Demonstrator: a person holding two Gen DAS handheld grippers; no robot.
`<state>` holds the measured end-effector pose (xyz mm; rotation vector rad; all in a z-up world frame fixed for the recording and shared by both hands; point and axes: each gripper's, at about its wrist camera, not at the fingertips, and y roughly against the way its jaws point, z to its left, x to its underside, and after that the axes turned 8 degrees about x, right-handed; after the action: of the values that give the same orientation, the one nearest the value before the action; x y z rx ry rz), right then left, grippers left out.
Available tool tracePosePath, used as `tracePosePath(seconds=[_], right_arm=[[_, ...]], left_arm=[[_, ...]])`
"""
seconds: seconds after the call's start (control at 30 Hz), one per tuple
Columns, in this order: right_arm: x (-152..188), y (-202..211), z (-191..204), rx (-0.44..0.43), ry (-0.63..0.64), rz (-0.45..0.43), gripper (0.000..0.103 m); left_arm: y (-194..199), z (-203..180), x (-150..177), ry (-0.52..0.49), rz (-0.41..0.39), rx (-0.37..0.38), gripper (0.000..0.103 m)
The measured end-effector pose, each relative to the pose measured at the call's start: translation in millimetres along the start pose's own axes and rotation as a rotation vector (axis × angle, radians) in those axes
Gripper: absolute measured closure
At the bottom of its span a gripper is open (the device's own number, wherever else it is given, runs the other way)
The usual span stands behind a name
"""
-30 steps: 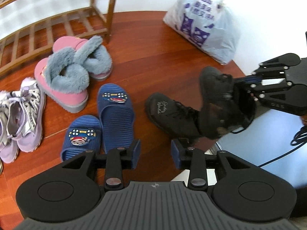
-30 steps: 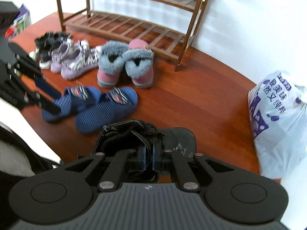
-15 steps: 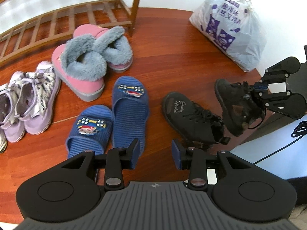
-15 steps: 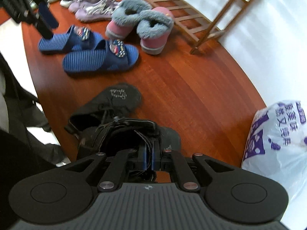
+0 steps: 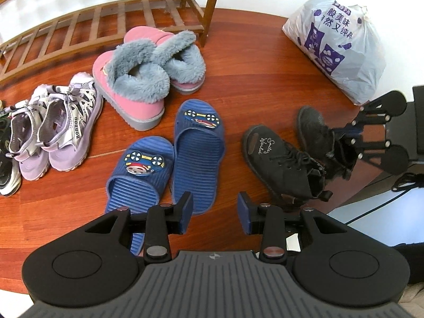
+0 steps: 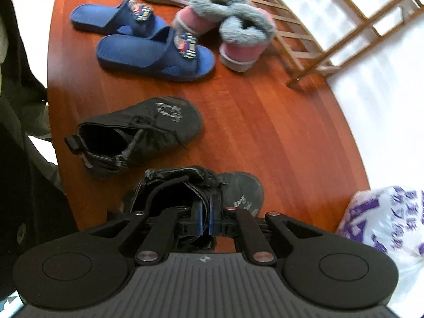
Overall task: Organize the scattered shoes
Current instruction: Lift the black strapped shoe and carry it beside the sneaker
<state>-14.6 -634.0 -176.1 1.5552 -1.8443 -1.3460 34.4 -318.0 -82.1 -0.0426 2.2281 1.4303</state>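
Setting: wooden floor (image 5: 251, 61) with a shoe rack (image 5: 106, 23) by a white wall.
Right gripper (image 6: 206, 218): pinched tight on the collar of a black boot (image 6: 238, 188), sole at or near the floor; contact unclear.
Second boot (image 6: 148, 129): lies just left of the held one, toes pointing the same way, so this looks like pairing them.
Left gripper (image 5: 214, 210): jaws opening, nothing between them, over the gap between the boots and the blue slippers (image 5: 196, 143).
Other pairs: pink furry boots (image 5: 143, 79) and lilac sneakers (image 5: 61, 122), side by side before the rack.
Bag (image 5: 341, 42): plastic, by the wall.
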Motion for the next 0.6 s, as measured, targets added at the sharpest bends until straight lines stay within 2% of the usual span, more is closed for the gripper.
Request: tracePosePath(seconds=[0.1,0.33,0.4,0.43,0.47,0.6], right_arm=[[-2,-7,6,-0.007,-0.001,-0.013,0.098],[-4,-13,1,-0.026,-0.137,-0.013,0.096],[-2,-10,-2,-0.030,-0.201,-0.006,0.082],[0,-8,-4,-0.033,-0.256,0.010,0.070],[1,-6,-5,-0.033,-0.283,0.016,0.063],[9,8,-12,-0.033,-0.518,0.042,0.051]], left_arm=[[-5,-2,0,-0.008,0.006,-0.008,0.060],[-24,-11,-2,-0.067,0.024,-0.010,0.060],[-32,-13,-3,-0.081,0.035,-0.003,0.060],[-35,-15,-3,-0.087,0.040,0.001,0.060],[-40,-16,-4,-0.094,0.045,0.006,0.060],[-56,-23,-7,-0.127,0.055,0.027,0.060]])
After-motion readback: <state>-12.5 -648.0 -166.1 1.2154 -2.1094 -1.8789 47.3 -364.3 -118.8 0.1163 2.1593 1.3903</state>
